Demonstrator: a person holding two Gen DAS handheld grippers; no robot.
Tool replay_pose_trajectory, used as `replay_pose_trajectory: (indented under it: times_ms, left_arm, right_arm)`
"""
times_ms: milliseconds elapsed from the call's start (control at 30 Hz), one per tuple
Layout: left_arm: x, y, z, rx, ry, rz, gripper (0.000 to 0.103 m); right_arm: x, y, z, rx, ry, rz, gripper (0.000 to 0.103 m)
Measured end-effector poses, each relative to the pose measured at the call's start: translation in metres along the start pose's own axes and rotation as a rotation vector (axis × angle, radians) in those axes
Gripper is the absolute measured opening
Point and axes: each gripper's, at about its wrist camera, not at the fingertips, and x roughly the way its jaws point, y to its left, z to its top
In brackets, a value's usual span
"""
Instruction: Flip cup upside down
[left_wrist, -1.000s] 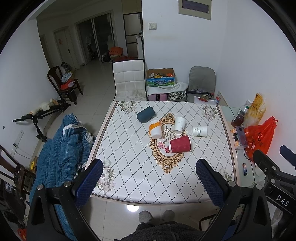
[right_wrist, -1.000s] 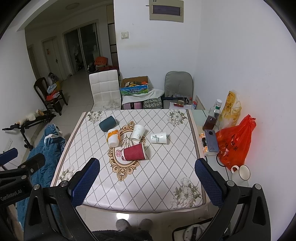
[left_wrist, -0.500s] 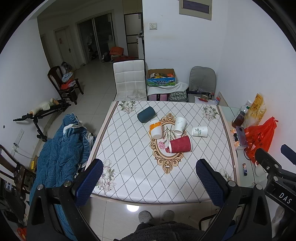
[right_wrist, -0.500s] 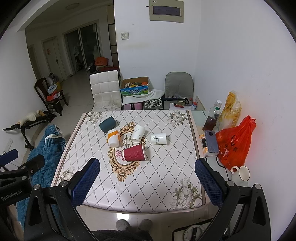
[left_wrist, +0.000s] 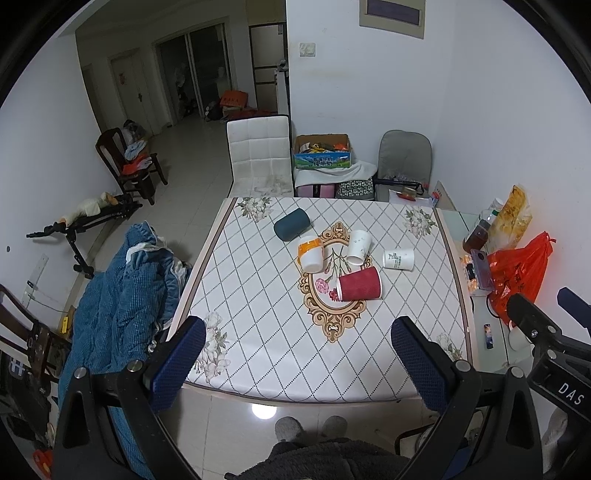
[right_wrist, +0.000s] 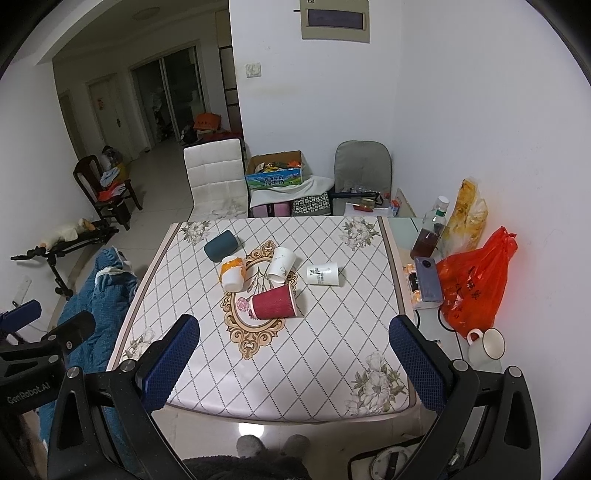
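Several cups lie on their sides in the middle of the table (left_wrist: 258, 354): a red ribbed cup (left_wrist: 360, 283) (right_wrist: 274, 302), a dark teal cup (left_wrist: 291, 223) (right_wrist: 221, 245), an orange-and-white cup (left_wrist: 311, 253) (right_wrist: 232, 272), a white cup (left_wrist: 359, 246) (right_wrist: 281, 263) and a white printed cup (left_wrist: 398, 259) (right_wrist: 323, 274). My left gripper (left_wrist: 297, 345) is open and empty, held above the table's near edge. My right gripper (right_wrist: 295, 343) is open and empty too, beside it and well short of the cups.
A blue quilted garment (left_wrist: 118, 295) hangs left of the table. A side ledge on the right holds a red plastic bag (right_wrist: 476, 280), a bottle (right_wrist: 428, 232), a phone (right_wrist: 428, 278) and a white mug (right_wrist: 487, 343). A white chair (left_wrist: 258, 155) and boxes stand behind the table.
Both grippers have barely shifted; the cups have not moved and both jaws stay open.
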Motion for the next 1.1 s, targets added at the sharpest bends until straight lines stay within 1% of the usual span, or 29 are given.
replay_pose_trajectory:
  times_ms: [133, 267, 567, 700, 867, 1100]
  left_arm:
    - [0.008, 0.0, -0.008, -0.013, 0.015, 0.004, 0.103]
    - [0.026, -0.004, -0.015, -0.027, 0.053, 0.02, 0.103]
    - [0.091, -0.026, -0.033, -0.026, 0.167, 0.091, 0.103]
    - [0.121, -0.036, -0.035, -0.018, 0.214, 0.1, 0.103]
    - [0.155, -0.047, -0.029, 0.007, 0.267, 0.102, 0.103]
    - [0.216, -0.063, -0.002, 0.067, 0.327, 0.101, 0.103]
  right_arm:
    - [0.009, -0.003, -0.003, 0.002, 0.019, 0.005, 0.103]
    - [0.03, -0.007, -0.009, 0.001, 0.069, 0.009, 0.103]
    - [0.112, -0.035, -0.036, 0.006, 0.231, -0.001, 0.103]
    - [0.15, -0.048, -0.053, 0.0, 0.295, -0.006, 0.103]
    - [0.195, -0.061, -0.073, 0.009, 0.384, -0.01, 0.103]
    - [0.254, -0.074, -0.093, 0.039, 0.471, -0.03, 0.103]
